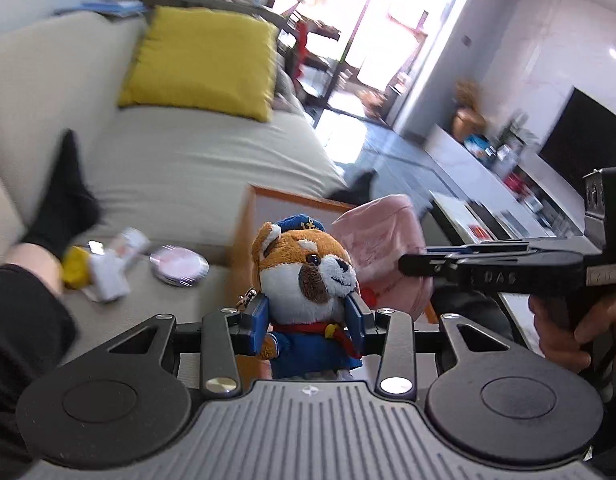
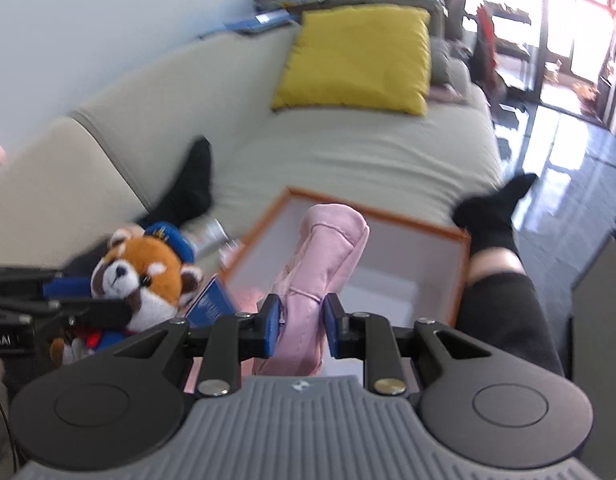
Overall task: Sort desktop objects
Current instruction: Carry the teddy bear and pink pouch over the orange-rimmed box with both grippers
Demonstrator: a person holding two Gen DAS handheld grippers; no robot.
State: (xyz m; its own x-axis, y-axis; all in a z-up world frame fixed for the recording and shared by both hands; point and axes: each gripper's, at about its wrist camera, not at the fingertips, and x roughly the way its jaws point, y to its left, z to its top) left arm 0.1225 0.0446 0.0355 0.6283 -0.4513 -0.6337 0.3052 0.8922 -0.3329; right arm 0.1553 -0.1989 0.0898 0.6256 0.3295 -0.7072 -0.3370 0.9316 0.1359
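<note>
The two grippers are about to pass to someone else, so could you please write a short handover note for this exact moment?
Left gripper: shut on the plush toy, a fox-like keychain in a blue cap, held in the air.
Right gripper: shut on the pink pouch, held above the orange-rimmed box.
The box sits on the sofa; its visible floor looks bare, though the pouch hides part of it.
Done: both items are picked up.
Left: neither is set down yet. A round compact and small packets lie on the sofa cushion outside the box, unsorted.
</note>
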